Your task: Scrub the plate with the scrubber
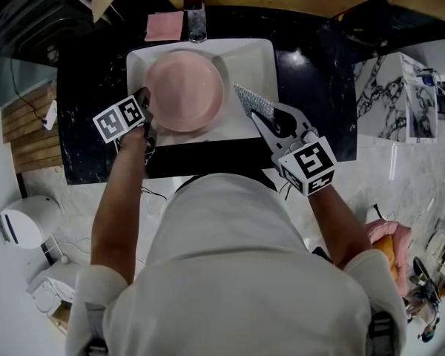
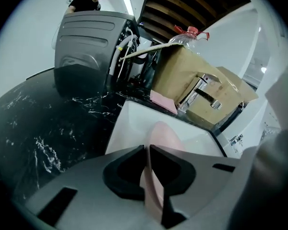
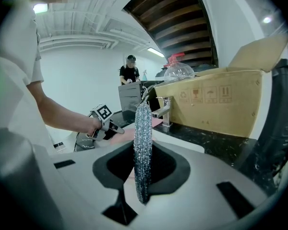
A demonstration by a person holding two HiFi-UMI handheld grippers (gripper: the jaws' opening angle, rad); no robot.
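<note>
Two grippers, head view: the left gripper is clamping the left rim of the pink plate. The right gripper is holding the silvery scrubber just right of the plate, not touching it.
Plate, head view: it is sitting over the left half of the white sink.
Counter, head view: the black marbled counter is surrounding the sink. A pink cloth is lying at the far edge, just left of the faucet.
Left jaws, left gripper view: they are standing narrow, pinching the thin edge of the plate, which is running away from them over the sink.
Far side, left gripper view: the cloth and faucet are sitting in front of a cardboard box.
Right jaws, right gripper view: they are gripping the scrubber, which is standing upright on edge between them and poking out beyond the tips.
Beyond, right gripper view: the left gripper is showing at the left, holding the plate. The faucet and the box are standing at the far right.
</note>
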